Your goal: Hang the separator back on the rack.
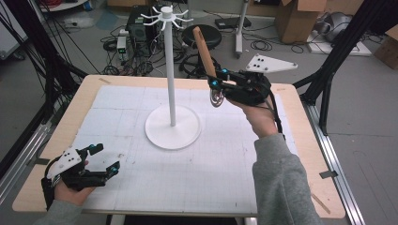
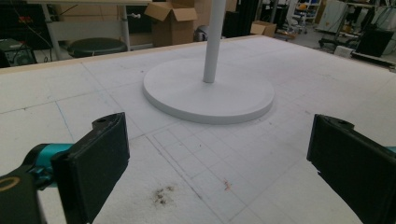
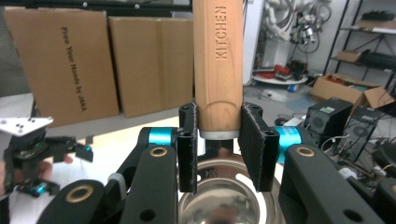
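My right gripper (image 1: 218, 85), right of centre in the high view, clamps a wooden-handled kitchen tool (image 1: 205, 57) at the base of its handle, the handle tilting up, the metal head below the jaws. It is beside the white stand's (image 1: 170, 70) pole. My left gripper (image 1: 104, 158), lower left, gapes empty over the table (image 1: 305, 136).
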A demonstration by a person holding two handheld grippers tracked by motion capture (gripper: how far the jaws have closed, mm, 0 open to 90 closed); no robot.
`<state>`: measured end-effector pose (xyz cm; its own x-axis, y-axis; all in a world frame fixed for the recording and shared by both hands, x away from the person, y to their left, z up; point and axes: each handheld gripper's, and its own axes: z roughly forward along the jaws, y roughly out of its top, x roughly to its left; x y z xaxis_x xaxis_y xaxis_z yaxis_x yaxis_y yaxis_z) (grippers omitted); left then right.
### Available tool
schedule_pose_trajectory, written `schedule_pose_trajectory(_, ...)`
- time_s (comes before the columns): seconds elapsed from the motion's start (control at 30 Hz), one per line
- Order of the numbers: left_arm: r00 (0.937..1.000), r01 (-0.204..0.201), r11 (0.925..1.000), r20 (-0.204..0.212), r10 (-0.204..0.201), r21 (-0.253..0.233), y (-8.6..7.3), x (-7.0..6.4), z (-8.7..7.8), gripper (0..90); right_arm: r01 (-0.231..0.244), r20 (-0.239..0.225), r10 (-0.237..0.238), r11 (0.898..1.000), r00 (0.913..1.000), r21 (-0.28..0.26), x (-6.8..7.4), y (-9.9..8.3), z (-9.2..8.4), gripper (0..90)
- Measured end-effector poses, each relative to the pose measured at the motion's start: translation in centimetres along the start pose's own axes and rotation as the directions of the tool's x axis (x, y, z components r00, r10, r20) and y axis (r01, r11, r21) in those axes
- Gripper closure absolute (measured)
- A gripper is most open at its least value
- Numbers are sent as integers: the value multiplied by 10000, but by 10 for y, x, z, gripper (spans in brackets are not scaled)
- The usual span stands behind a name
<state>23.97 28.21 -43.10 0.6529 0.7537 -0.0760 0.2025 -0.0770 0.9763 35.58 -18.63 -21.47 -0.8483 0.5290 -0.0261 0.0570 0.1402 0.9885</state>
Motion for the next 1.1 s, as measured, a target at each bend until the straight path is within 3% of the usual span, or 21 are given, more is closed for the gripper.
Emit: schedule_pose_trajectory(1.1, 10000, 44, 10000, -84, -45, -48, -1, 1, -4, 63, 71, 469, -71, 10000, 9989, 10, 10, 10, 25, 697)
